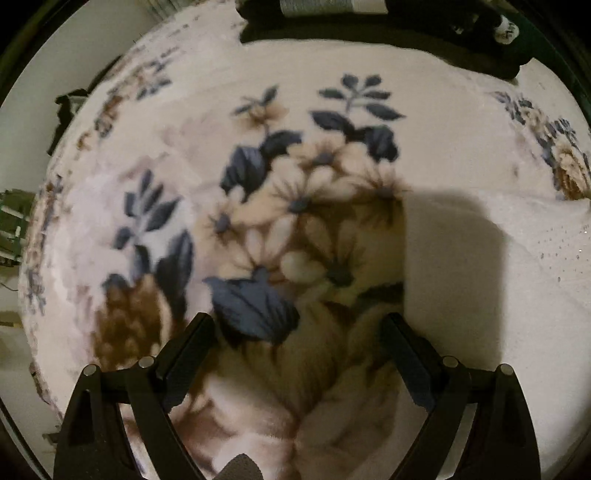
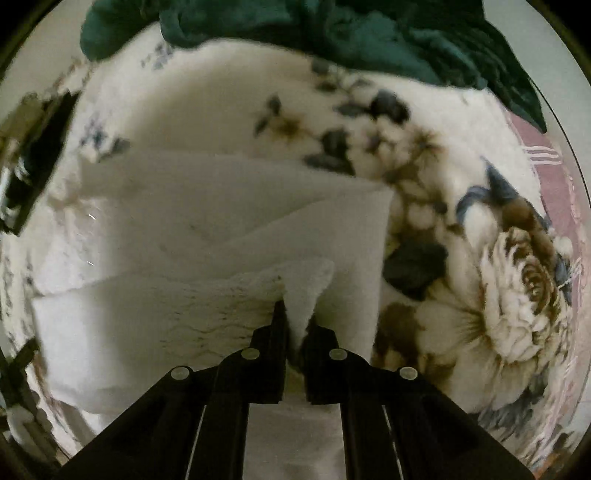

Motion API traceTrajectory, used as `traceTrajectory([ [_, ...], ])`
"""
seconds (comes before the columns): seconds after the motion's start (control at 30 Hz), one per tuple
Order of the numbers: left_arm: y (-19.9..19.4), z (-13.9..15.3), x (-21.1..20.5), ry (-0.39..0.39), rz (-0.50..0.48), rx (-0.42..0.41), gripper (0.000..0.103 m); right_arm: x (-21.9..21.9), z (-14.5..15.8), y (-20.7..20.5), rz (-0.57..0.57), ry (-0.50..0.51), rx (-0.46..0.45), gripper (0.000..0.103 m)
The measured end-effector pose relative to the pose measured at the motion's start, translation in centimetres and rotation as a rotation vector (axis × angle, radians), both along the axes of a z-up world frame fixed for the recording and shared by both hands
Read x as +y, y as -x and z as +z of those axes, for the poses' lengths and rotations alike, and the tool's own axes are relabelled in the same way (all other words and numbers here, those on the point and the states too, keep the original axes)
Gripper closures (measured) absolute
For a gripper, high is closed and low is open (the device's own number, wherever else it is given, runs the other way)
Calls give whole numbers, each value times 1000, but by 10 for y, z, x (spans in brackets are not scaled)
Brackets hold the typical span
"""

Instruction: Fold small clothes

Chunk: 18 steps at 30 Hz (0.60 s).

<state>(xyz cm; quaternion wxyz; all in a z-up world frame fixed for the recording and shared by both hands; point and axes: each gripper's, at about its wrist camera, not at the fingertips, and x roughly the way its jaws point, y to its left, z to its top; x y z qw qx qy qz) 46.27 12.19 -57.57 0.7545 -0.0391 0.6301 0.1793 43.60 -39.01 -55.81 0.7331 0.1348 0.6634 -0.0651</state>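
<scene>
A small white garment [image 2: 229, 229] with a lacy, dotted edge lies on a floral blanket [image 2: 461, 266]. My right gripper [image 2: 297, 317] is shut on a bunched fold of the white garment's lace edge and holds it up over the rest of the cloth. In the left wrist view the same white garment [image 1: 517, 251] shows at the right, partly in shadow. My left gripper [image 1: 299, 325] is open and empty above the floral blanket [image 1: 258, 206], left of the garment.
A dark green cloth [image 2: 332, 33] is heaped at the far edge of the blanket. Dark clothes [image 1: 369, 26] lie along the far edge in the left wrist view. A pink striped cloth [image 2: 546, 162] shows at the right.
</scene>
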Motion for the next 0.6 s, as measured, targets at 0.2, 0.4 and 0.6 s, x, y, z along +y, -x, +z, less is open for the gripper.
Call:
traceTrajectory([
  [0.2, 33, 55, -20, -12, -45, -101, 10, -17, 20, 1, -40, -69, 30, 29],
  [0.4, 103, 102, -126, 35, -221, -103, 10, -38, 58, 27, 32, -150, 38, 17],
  [0.6, 196, 99, -292, 190, -396, 56, 10, -99, 78, 80, 107, -307, 101, 39],
])
